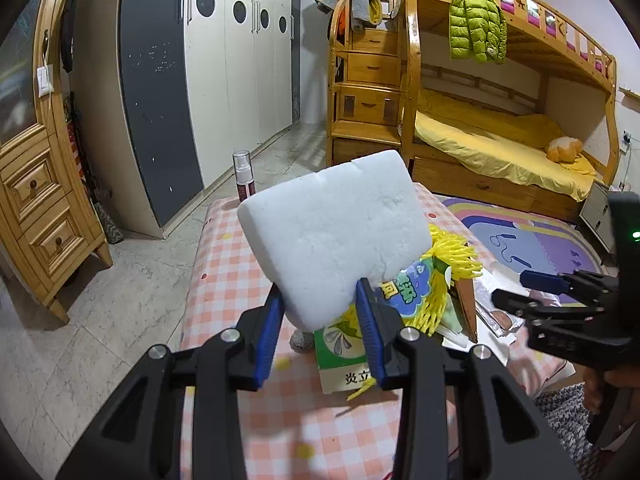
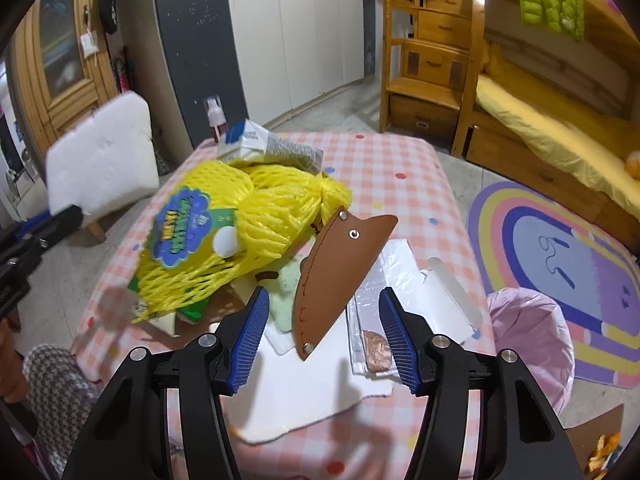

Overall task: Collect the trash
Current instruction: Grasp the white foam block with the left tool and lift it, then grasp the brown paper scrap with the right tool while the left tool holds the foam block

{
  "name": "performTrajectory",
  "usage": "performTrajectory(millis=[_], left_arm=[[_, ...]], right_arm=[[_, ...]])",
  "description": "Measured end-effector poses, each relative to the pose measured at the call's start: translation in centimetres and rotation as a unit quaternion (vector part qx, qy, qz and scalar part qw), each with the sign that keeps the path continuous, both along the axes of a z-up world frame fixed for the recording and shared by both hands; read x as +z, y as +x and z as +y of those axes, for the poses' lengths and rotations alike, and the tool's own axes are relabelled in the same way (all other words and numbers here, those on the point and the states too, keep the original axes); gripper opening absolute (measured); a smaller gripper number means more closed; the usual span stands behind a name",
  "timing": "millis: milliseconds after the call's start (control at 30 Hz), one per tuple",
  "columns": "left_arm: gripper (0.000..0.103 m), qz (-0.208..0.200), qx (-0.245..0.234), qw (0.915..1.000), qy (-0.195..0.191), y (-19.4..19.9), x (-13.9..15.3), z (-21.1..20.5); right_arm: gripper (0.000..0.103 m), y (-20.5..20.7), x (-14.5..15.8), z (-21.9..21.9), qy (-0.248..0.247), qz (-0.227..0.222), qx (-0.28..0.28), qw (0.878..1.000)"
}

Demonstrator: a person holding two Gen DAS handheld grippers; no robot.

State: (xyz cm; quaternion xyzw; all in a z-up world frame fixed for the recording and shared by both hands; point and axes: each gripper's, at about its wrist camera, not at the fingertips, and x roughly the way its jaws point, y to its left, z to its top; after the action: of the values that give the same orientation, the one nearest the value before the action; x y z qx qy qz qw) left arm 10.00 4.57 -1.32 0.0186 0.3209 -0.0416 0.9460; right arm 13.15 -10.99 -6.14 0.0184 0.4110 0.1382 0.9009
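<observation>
My left gripper (image 1: 320, 296) is shut on a white foam block (image 1: 332, 236), held up above the table with the pink checked cloth (image 1: 224, 280). The block (image 2: 104, 152) also shows at the left of the right wrist view. A heap of trash lies on the table: a yellow net bag (image 2: 240, 224) with a blue-green label, a brown leather sheath (image 2: 340, 268), a blue-white carton (image 2: 244, 140), a green box (image 1: 340, 344) and white wrappers (image 2: 304, 392). My right gripper (image 2: 324, 294) is open; the sheath's lower end sits between its pads, untouched.
A pink bin bag (image 2: 528, 336) stands by the table's right side. A spray bottle (image 1: 243, 176) stands at the far edge of the table. A wooden bunk bed (image 1: 500, 148), a rainbow rug (image 2: 560, 256), wardrobes (image 1: 224, 60) and a wooden cabinet (image 1: 36, 200) surround the table.
</observation>
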Motion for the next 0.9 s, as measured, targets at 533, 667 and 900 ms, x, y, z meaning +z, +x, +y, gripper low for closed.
performTrajectory(millis=[533,667,900], left_arm=[[0.035,0.015,-0.025,0.9994,0.018,2.1,-2.5,-1.6],[0.035,0.019,-0.022,0.9994,0.019,2.0,-2.7,-1.5],[0.035,0.002,-0.027,0.9992,0.028,0.7,-0.8,-2.1]], right_arm=[[0.065,4.8,-4.4,-0.3,0.052,0.073,-0.018,0.996],[0.050,5.0,-4.9,-0.4,0.081,0.089,-0.012,0.993],[0.005,3.1,-1.3,-1.2,0.060,0.043,-0.021,0.997]])
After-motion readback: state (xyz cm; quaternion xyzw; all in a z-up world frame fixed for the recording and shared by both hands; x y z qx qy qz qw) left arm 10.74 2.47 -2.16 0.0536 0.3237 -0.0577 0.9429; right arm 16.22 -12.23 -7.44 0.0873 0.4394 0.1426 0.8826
